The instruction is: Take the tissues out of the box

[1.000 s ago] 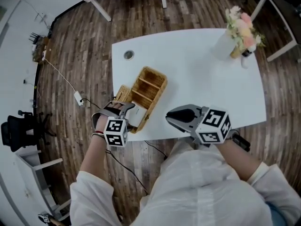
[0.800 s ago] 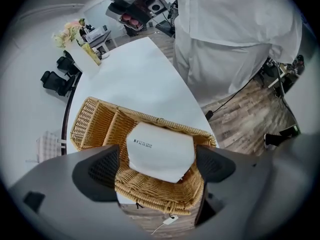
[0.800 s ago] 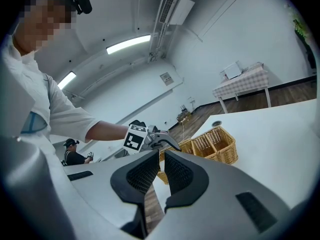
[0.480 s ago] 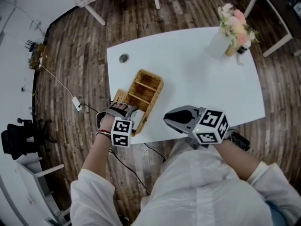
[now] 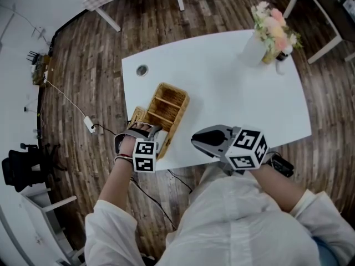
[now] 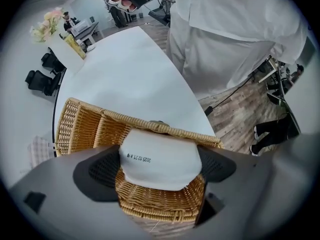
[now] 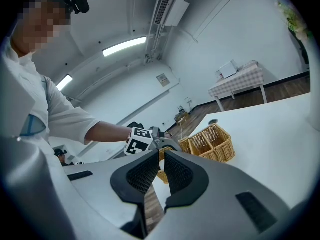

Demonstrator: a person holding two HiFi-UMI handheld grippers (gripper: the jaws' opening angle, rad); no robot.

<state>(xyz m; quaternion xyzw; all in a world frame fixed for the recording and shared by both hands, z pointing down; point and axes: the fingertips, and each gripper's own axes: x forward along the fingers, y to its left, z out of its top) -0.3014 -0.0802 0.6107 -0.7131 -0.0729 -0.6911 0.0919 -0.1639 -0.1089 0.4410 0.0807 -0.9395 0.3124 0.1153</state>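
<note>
left gripper (image 6: 160,170) jaws have just been opening and stand wide, the white tissue pack (image 6: 159,154) between them, in the wicker basket (image 6: 80,129) end compartment; right gripper (image 7: 161,171) jaws nearly together, empty.

White coat (image 5: 233,226); grey left gripper (image 6: 159,166); checkered marker cube (image 5: 143,155).

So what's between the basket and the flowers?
Nothing but bare white table lies between the wicker basket and the flowers. The head view shows that stretch.
</note>
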